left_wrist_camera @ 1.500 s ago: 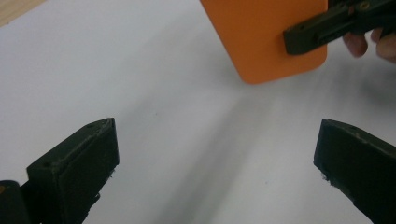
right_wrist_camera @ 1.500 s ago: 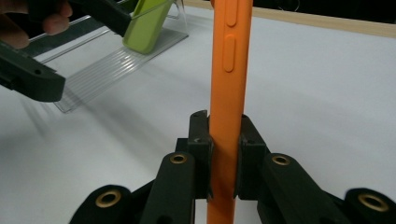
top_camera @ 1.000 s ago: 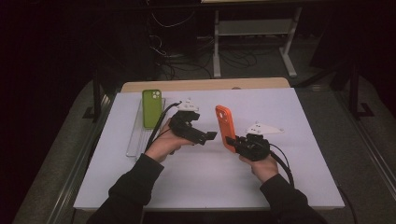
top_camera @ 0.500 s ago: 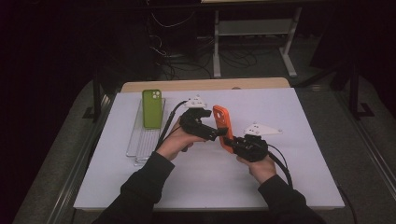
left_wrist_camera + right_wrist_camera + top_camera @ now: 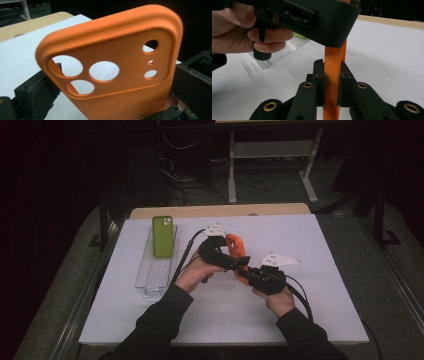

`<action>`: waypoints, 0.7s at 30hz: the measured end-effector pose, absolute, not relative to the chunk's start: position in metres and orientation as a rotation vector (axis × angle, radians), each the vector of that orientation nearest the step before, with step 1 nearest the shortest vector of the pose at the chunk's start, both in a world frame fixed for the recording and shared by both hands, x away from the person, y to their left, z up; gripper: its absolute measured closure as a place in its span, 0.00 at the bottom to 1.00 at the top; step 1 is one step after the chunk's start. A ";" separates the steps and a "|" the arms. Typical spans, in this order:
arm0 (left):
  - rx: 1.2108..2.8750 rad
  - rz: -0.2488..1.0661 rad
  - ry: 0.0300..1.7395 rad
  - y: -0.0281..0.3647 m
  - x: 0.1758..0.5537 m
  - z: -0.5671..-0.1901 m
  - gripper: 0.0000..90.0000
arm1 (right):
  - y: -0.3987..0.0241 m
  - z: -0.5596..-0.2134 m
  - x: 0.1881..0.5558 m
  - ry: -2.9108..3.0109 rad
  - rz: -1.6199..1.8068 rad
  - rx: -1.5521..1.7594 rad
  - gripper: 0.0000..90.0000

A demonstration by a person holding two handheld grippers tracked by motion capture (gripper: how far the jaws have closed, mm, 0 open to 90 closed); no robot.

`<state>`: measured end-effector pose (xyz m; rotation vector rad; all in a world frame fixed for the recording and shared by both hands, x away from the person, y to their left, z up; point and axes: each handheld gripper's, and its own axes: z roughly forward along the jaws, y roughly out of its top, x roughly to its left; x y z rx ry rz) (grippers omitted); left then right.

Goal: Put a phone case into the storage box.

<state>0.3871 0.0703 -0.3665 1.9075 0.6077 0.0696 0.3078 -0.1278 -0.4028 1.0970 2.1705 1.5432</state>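
An orange phone case (image 5: 234, 245) stands upright above the white table. My right gripper (image 5: 246, 273) is shut on its lower edge, and the right gripper view has the thin orange edge (image 5: 333, 65) pinched between the two pads. My left gripper (image 5: 240, 261) reaches in from the left at the case's middle. Seen from the left gripper view, the case's inside with its camera holes (image 5: 112, 75) sits between the two black jaws, which stand wide at either edge. I see no clear press of its pads, so this gripper reads as open.
A green phone (image 5: 162, 236) leans on a clear ribbed tray (image 5: 156, 272) at the table's left. The white table top (image 5: 325, 250) spreads to the right, with a wooden edge (image 5: 220, 211) at the back. The person's left hand (image 5: 237, 27) hangs close above the right gripper.
The left gripper has moved rightward and slightly down, from beside the case to around it. The right gripper and the orange case have stayed where they were.
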 end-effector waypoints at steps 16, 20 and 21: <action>1.870 0.089 0.617 0.073 0.386 -0.364 0.13 | -0.125 -0.404 0.309 2.185 1.519 1.077 0.87; 1.896 0.100 0.619 0.073 0.384 -0.364 0.14 | -0.122 -0.406 0.310 2.211 1.485 1.069 0.87; 1.900 0.107 0.622 0.073 0.384 -0.364 0.14 | -0.122 -0.406 0.311 2.219 1.484 1.064 0.86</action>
